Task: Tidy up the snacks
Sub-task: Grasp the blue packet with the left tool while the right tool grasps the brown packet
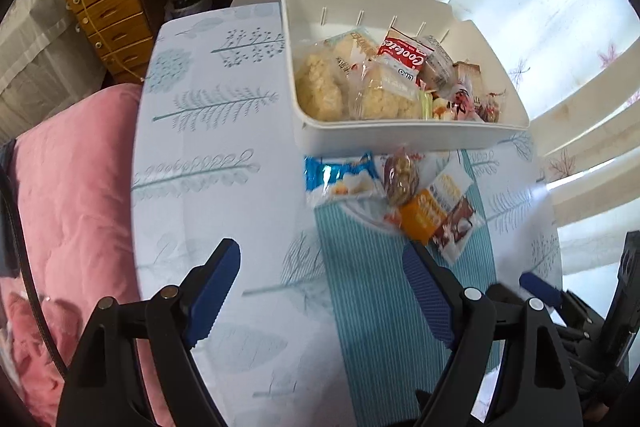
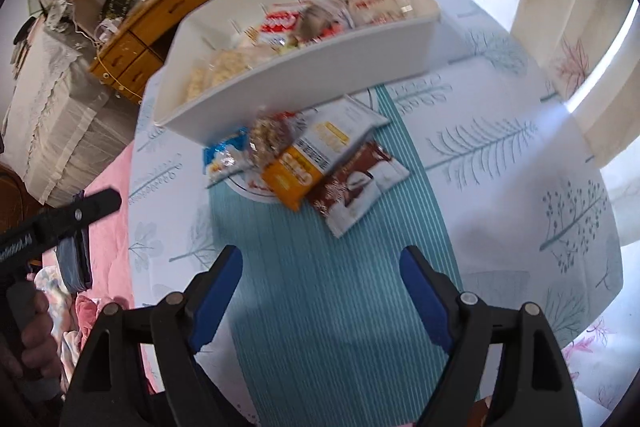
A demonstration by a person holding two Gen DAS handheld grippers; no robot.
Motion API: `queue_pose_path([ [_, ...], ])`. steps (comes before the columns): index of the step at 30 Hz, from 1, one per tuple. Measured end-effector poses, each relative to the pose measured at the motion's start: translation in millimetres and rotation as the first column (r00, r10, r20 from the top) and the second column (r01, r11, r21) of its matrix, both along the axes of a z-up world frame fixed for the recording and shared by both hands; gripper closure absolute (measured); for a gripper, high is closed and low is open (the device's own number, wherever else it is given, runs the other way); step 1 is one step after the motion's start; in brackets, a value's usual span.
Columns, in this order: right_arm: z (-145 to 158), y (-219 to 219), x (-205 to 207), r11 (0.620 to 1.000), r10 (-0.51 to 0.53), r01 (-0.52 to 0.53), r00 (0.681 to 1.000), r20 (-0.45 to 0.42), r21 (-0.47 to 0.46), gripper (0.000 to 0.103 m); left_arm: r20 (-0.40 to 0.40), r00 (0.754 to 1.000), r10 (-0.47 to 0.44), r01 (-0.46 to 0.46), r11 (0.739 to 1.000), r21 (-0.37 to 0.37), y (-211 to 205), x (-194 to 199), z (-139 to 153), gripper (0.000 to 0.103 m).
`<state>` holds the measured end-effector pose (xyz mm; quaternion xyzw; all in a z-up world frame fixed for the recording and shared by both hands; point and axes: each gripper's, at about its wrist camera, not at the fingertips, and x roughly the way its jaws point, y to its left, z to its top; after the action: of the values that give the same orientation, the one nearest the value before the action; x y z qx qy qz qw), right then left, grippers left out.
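1. Left wrist view, far left: pink bedding (image 1: 76, 195) beside the surface (image 1: 208, 155), nothing snack-related over there.
2. Left tongs (image 1: 324, 291) down low, jaws spread wide with only bare tablecloth between them. Released, grasping nothing.
3. Up and to the right, white bin (image 1: 400, 141) sitting on the surface and already fairly full: rice crackers (image 1: 320, 87) on its left side, a red Cookies pack (image 1: 402, 57) in the middle, small wrapped candies (image 1: 476, 105) toward the right. Looks like the done part of the job.
4. Just in front of the bin, the leftover pile: blue-and-white packet (image 1: 340, 175), a clear bag of nutty bits (image 1: 402, 175), orange packet (image 1: 422, 217), brown chocolate-looking packet (image 1: 456, 227). All loose on the surface, touching or overlapping, partly on what seems to be a small plate. Hard to tell with the blur.
5. Right wrist view: right tongs (image 2: 322, 291) also gaping, nothing between the jaws, hovering over the striped teal runner (image 2: 340, 307) with the pile just ahead.
6. Rough guess: well past halfway. Four-ish packets left to go in the bin, neither tongs on one yet. Orange and brown ones sit nearest the right tongs, probably the easy next grab.
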<state>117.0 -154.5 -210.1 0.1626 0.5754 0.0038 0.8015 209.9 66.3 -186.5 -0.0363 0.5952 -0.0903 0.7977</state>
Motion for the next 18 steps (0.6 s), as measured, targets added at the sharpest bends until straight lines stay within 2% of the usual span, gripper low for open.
queue_pose_path([
  [6, -24.2, -11.0, 15.2, 0.999, -0.039, 0.041, 0.997, -0.067, 0.033, 0.021, -0.041, 0.998, 0.055, -0.058, 0.996, -0.062, -7.9, 24.4, -30.4, 0.021],
  [10, -38.5, -10.5, 25.6, 1.000, -0.022, 0.023, 0.995, -0.097, 0.008, 0.021, -0.034, 0.996, 0.086, -0.087, 0.995, -0.053, -16.3, 38.1, -48.7, 0.021],
  [18, -57.9, 1.2, 43.3, 0.990, 0.093, -0.104, 0.988, -0.121, -0.091, 0.021, -0.079, 0.991, 0.111, -0.114, 0.993, -0.041, -35.8, 57.6, -82.4, 0.021],
])
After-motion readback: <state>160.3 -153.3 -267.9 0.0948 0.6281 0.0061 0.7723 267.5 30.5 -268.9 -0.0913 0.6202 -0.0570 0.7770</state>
